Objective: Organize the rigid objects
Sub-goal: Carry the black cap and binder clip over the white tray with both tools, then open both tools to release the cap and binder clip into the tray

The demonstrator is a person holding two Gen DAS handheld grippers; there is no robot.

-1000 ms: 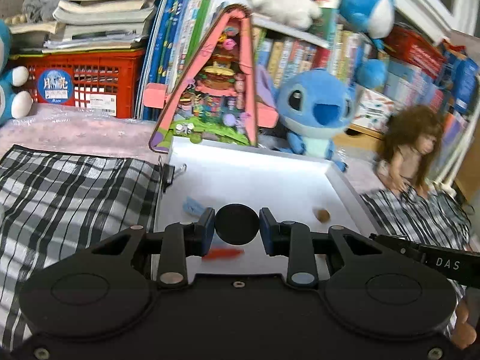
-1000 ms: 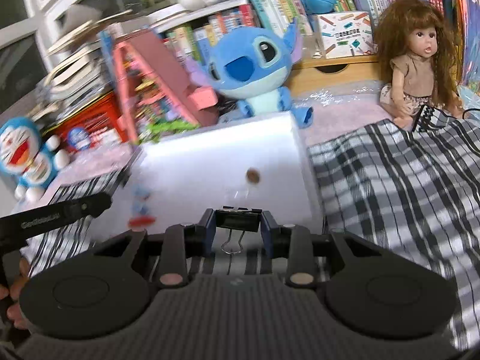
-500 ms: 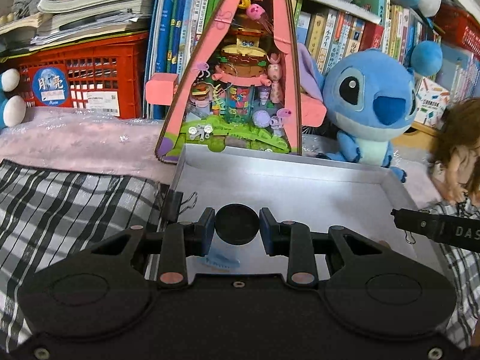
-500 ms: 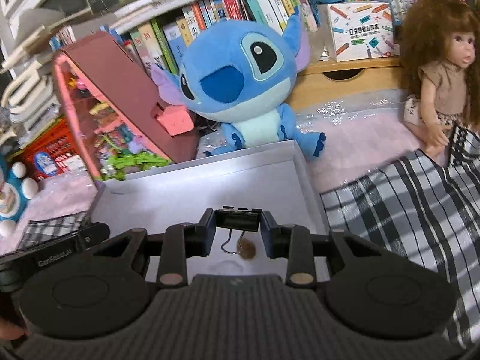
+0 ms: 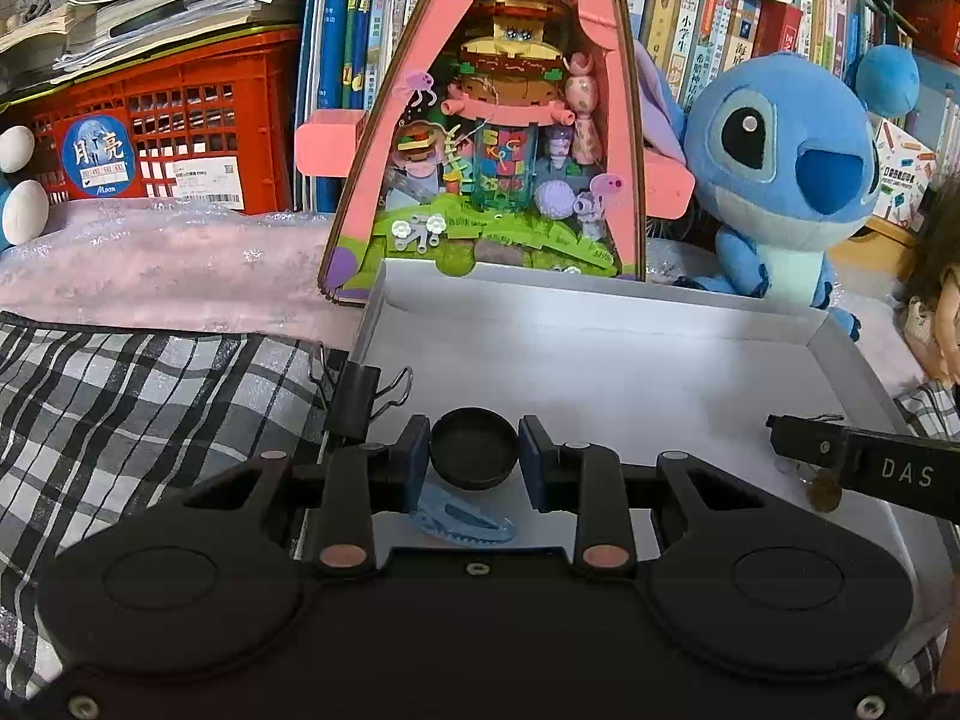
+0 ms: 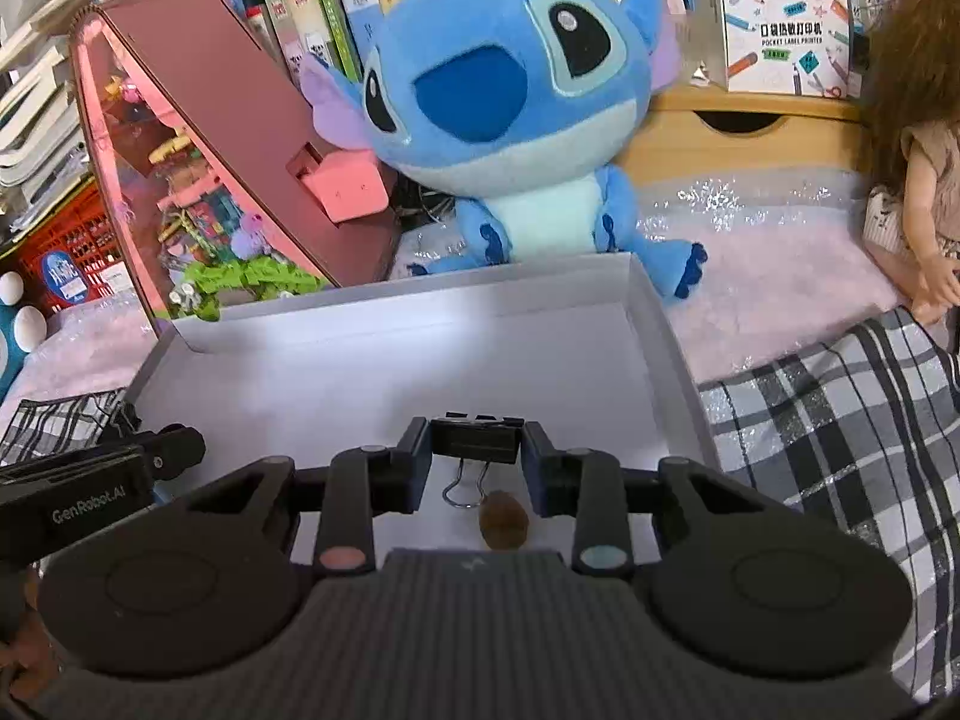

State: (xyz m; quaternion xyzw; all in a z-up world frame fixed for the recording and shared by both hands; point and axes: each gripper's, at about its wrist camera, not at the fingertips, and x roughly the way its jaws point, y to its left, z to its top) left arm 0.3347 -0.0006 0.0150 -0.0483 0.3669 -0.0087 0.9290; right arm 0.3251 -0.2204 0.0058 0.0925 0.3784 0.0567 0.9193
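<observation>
Placement into the white tray (image 5: 840, 354) is in hand: a black cap (image 5: 474, 449) is pinched by the left tool (image 5: 474, 456), a binder clip (image 6: 475, 439) by the right tool (image 6: 477, 468), both over the tray, and release is called for next.

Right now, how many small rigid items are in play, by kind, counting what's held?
Binder clips: 2, one in the right hand-held gripper, one on the tray edge
Black round lid: 1
Blue clip: 1
Brown nut-like piece: 1
Total: 5

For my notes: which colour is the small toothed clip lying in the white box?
Light blue. The toothed clip shows best in the left wrist view, just below the left tongs.
</observation>
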